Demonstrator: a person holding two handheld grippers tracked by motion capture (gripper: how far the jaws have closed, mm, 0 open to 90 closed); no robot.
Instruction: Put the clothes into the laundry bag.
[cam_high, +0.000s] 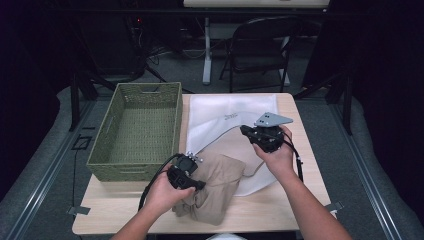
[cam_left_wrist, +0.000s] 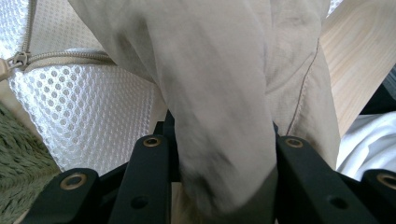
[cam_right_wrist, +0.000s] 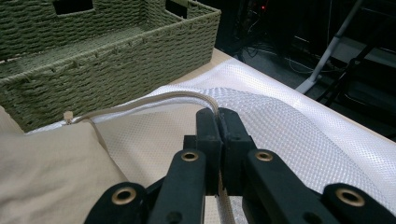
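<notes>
Nearest the person, the left gripper is clamping a thick fold of the beige garment, which is lying bunched at the table's front edge, partly on the white mesh laundry bag. Farther out, the right gripper is pinching the bag's zipper edge, jaws closed on it, holding the mouth up. The step in hand appears to be loading the garment into the bag; the next move is likely calling for the right gripper lifting the opening wider while the left is pushing the cloth inside. Beyond, the woven basket is standing at the far left. Count: 1 garment, 1 bag, 1 basket, 2 grippers.
</notes>
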